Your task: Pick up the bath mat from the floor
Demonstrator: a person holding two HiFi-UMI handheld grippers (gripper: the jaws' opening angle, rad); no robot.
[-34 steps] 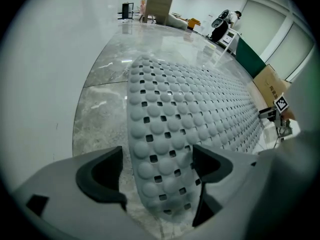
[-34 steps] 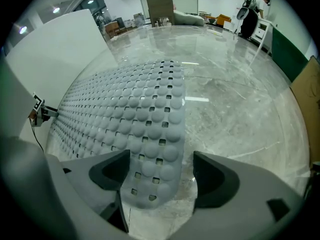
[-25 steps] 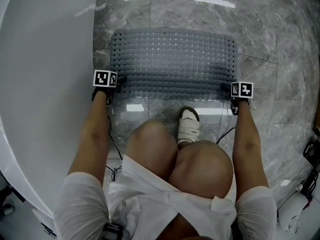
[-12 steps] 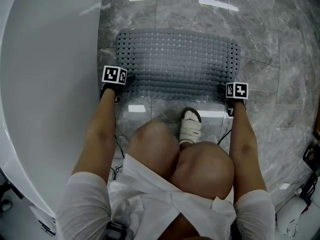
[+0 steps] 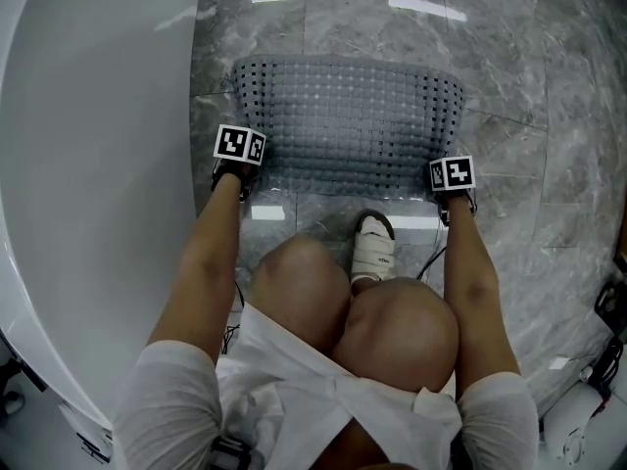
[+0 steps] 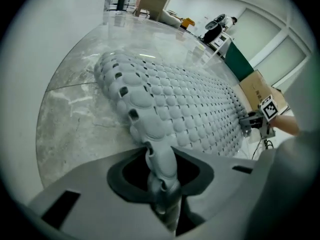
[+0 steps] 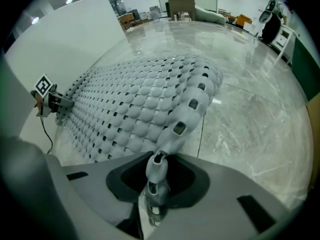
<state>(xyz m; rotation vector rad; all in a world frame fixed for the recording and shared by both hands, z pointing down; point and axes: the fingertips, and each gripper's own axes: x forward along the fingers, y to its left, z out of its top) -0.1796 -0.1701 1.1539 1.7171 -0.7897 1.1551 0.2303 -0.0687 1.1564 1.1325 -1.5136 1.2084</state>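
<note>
**Bath mat caught at both near corners, lift not yet made**

The bath mat [image 5: 348,125] lies on the grey marble floor [image 5: 549,164], its left short edge just beside the white curved wall [image 5: 88,164] that bounds the floor on that side. My shoe [image 5: 372,248] stands close to its near long edge. Most of the mat is flat on the floor, though both near corners are drawn in and raised a little.

My left gripper [image 5: 238,164] is at the mat's near left corner and my right gripper [image 5: 449,179] at the near right one. In the left gripper view, the jaws are closing, narrow now, with a bunched fold of the mat's rim pressed between the pads. The right gripper view shows the same: jaws closing onto a pinched tab of the perforated edge.

I judge this to be the grasping step, nearly finished. Next I should let both grips seat firmly, then raise both hands together and evenly, so the soft mat peels off the floor from the near edge. If it has suckers underneath, a slow pull would help; a slim pinch like this could slip.
</note>
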